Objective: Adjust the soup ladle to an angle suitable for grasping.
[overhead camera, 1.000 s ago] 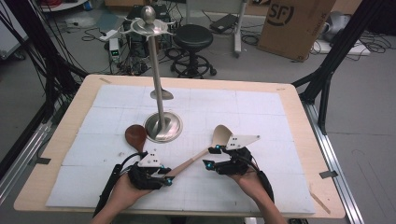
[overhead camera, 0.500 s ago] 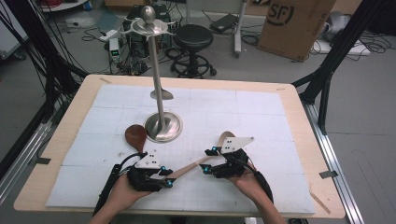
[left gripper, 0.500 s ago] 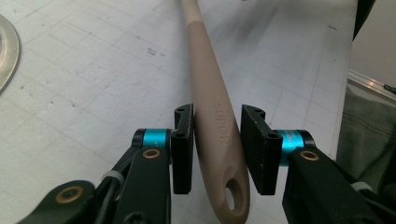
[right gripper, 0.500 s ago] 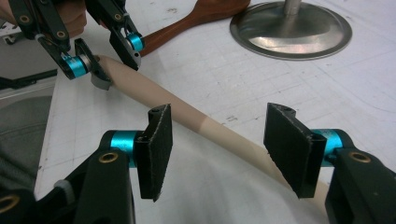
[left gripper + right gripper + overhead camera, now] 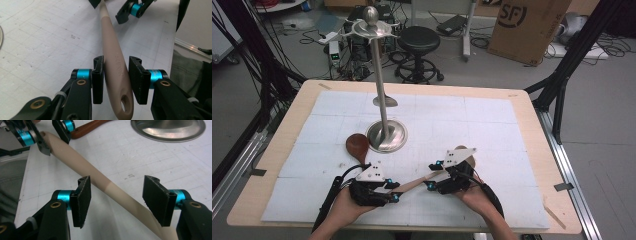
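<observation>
Looking down from the high view, the beige spoon (image 5: pixel 422 179) is lying slantwise across the white mat on the table (image 5: pixel 532 130), its handle end at the left gripper (image 5: pixel 388 192) and its bowl end up by the right gripper (image 5: pixel 430 176). Both hands are sitting near the table's front edge, the left hand (image 5: pixel 343 207) and the right hand (image 5: pixel 474 196) coming in from below. A dark wooden spoon (image 5: pixel 357 146) is resting just beside the round base of the metal stand (image 5: pixel 386 136), well behind the left gripper.

Looking along the left gripper (image 5: pixel 115 80) in its own view, the fingers (image 5: pixel 98 80) are clamping the beige spoon (image 5: pixel 113 57) near the handle's end, with the hanging hole just below the pads; one pad is pressing on the handle, the other is standing close against it. The handle is running away up the picture toward the other gripper.

Looking along the right gripper (image 5: pixel 116 200) in its own view, the fingers (image 5: pixel 82 200) are standing apart, released, having just been opening. The beige spoon (image 5: pixel 100 181) is passing between them on a slant; one pad is close to it, the far pad well clear. The stand's shiny base (image 5: pixel 170 128) is showing at the top, the dark spoon's handle (image 5: pixel 86 128) beside it.
</observation>
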